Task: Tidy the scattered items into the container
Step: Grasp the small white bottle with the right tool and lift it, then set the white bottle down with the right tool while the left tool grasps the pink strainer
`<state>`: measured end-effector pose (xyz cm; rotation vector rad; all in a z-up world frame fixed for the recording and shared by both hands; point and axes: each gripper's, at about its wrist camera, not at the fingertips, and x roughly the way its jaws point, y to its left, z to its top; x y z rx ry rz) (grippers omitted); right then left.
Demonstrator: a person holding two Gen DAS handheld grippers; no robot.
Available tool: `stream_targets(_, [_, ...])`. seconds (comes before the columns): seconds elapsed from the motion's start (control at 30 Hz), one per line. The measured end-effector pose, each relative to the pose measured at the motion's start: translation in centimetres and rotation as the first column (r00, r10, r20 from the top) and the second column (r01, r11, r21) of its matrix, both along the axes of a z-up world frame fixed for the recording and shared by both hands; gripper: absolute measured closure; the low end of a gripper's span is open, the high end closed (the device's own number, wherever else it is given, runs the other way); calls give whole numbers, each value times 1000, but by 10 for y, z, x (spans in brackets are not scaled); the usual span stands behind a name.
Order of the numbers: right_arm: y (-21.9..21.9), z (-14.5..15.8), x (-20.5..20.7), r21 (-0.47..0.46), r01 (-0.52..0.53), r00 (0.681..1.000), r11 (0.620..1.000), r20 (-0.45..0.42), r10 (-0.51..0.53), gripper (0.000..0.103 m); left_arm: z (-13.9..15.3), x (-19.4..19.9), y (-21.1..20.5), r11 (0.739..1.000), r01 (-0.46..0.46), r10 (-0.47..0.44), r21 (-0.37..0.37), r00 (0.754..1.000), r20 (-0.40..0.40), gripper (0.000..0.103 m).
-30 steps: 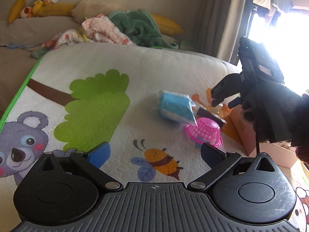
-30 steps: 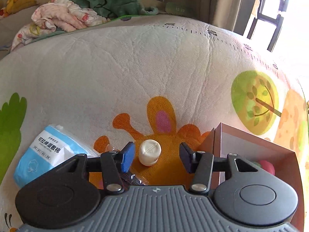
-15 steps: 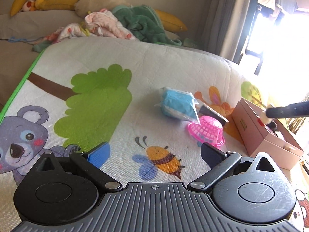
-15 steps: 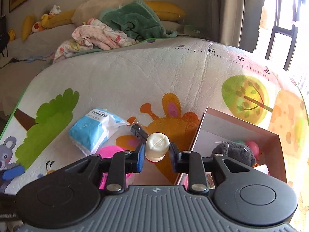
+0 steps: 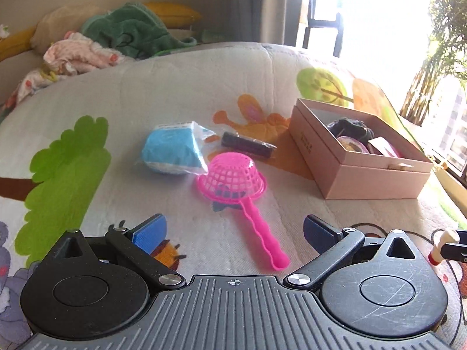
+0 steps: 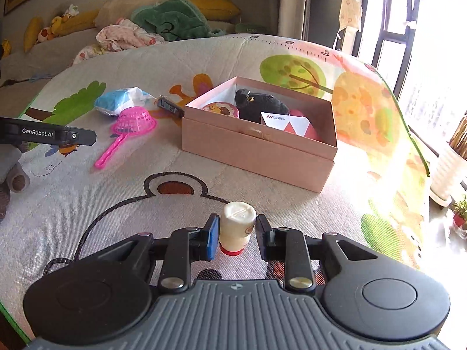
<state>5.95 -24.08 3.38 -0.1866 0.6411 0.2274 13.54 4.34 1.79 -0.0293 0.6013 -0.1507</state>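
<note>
Your right gripper [image 6: 237, 230] is clamped on a small cream-white plastic bottle with a red cap [image 6: 237, 227], held cap-down between the pads with its flat base toward the camera. The open pink cardboard box [image 6: 256, 148] lies ahead of it and a little to the right, well apart, with its long side running across your line of travel. It already holds a dark plush toy [image 6: 259, 106], a round printed tin [image 6: 220, 109] and a white-and-red card [image 6: 284, 122]. As I judge it, you need to carry the bottle forward and up over the near wall before letting go.

Your left gripper [image 5: 235, 229] is spread wide and holds nothing. Just ahead of it lies the pink plastic mesh strainer [image 5: 233, 176], bowl face-down, its wavy handle [image 5: 262, 233] pointing back toward that gripper and slightly right. That makes the left hand much the nearer one for it. Beyond the strainer sit a blue-and-white plastic packet [image 5: 172, 151] and a dark cylindrical tube [image 5: 248, 145], both still on the printed play mat [image 5: 146, 87].
</note>
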Motion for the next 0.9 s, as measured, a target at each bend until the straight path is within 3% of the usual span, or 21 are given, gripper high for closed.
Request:
stream_targets(0.1, [-3,-10,-5,3,5,1000,1000,13,-5,77,1,27,-19,998,16,-15,55,1000,-19,1])
stream_targets(0.23, [-3,-16,-11,12,-12,999,1000,32,11,76,-1,63,-35,997,32,-27,65,997,-74,1])
stream_targets(0.3, [-6,-16,-14,27,-18,999,999,37,17,65,-3,76,-40,996,24,-16,83,996,-89,1])
stream_targets(0.37, [-10,-17,-17,42,-11,999,999,45,9,41,-6,85,-42,997,25,-17,79,994,-110,1])
stream_targets(0.53, [-14,-24,-27,53,-25,998,998,52,22,29,-14,97,-46,996,6,6,85,991,-133,1])
stream_targets(0.63, [-15,-31,-26,70,-24,999,997,22,22,28,-18,98,-48,996,6,6,93,991,-132,1])
stream_targets(0.7, [-14,-34,-25,76,-18,1000,997,6,17,27,-18,97,-50,994,11,2,108,992,-124,10])
stream_targets(0.77, [-14,-35,-24,79,-13,1000,997,3,13,22,-17,95,-51,991,17,-3,131,994,-111,26])
stream_targets(0.9, [-13,-37,-23,81,-10,1000,997,3,10,18,-15,93,-48,993,23,-10,114,993,-115,26])
